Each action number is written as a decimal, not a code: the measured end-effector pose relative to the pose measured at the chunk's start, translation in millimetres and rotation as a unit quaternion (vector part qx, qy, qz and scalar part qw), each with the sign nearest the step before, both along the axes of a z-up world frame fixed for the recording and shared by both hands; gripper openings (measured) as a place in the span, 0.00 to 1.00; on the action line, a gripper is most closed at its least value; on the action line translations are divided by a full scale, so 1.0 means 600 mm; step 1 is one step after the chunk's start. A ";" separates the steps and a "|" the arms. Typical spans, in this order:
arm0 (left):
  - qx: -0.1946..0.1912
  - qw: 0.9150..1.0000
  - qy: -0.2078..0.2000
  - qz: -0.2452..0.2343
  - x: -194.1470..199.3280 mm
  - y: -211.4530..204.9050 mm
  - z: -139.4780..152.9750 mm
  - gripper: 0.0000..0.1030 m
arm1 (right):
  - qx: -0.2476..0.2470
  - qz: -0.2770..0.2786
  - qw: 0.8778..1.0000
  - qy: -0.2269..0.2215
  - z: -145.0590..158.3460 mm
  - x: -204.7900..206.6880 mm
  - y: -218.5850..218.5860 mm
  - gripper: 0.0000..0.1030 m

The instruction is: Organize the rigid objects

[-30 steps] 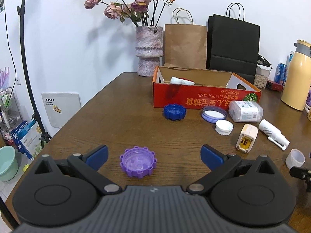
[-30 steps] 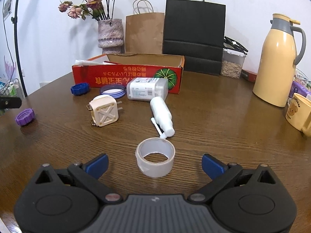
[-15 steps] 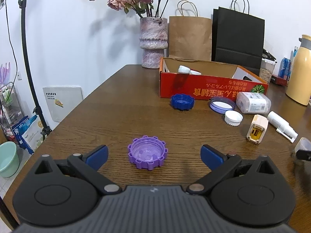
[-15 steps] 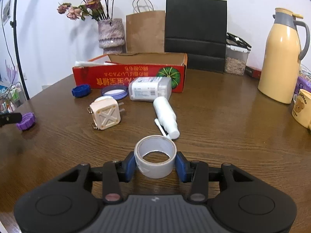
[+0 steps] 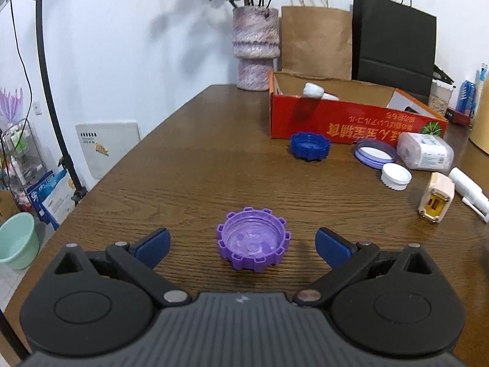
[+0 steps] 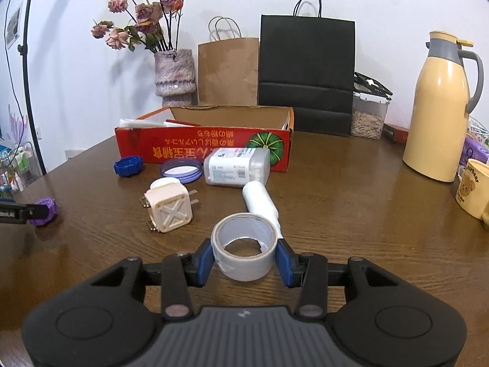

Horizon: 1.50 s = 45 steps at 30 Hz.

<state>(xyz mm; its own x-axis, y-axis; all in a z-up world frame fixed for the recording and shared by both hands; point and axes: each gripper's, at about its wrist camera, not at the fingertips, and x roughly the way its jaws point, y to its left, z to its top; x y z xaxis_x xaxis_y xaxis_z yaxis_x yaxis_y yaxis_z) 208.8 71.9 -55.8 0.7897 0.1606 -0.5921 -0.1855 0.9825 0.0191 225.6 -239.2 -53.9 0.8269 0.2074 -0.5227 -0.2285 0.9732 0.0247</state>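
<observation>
My left gripper (image 5: 243, 243) is open around a purple ridged cap (image 5: 253, 242) that lies on the wooden table (image 5: 189, 171); the fingers stand apart from it. My right gripper (image 6: 244, 255) is shut on a roll of clear tape (image 6: 243, 246) and holds it just above the table. The red cardboard box (image 6: 207, 150) stands open at the back, with a few white items inside. On the table in front of it lie a blue cap (image 6: 129, 166), a lilac lid (image 6: 181, 170), a white cap (image 5: 395, 176), a cream plug adapter (image 6: 168, 209), a clear packet (image 6: 237, 166) and a white spray bottle (image 6: 259, 203).
A vase of dried roses (image 6: 174, 76), a brown paper bag (image 6: 227, 70) and a black bag (image 6: 307, 73) stand behind the box. A yellow thermos (image 6: 440, 107) and a bear mug (image 6: 472, 191) are at the right. The table's left edge drops to the floor with a green bin (image 5: 16, 240).
My right gripper closed on the tape roll and lifted it slightly. My left gripper moved forward so the purple cap sits between its open fingers.
</observation>
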 end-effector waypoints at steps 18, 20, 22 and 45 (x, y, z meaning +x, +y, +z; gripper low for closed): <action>-0.002 1.000 0.017 -0.005 0.019 -0.002 -0.016 0.54 | -0.001 0.014 1.000 -0.004 0.004 0.011 0.011 0.41; -0.003 1.000 0.017 -0.003 0.019 -0.002 -0.015 0.54 | -0.001 0.015 1.000 -0.004 0.004 0.011 0.011 0.41; -0.004 1.000 0.015 -0.001 0.019 -0.001 -0.015 0.54 | -0.001 0.016 1.000 -0.004 0.004 0.011 0.013 0.41; -0.002 0.998 -0.037 -0.043 0.015 -0.057 0.044 0.54 | 0.005 0.033 0.999 -0.025 0.030 0.012 0.026 0.41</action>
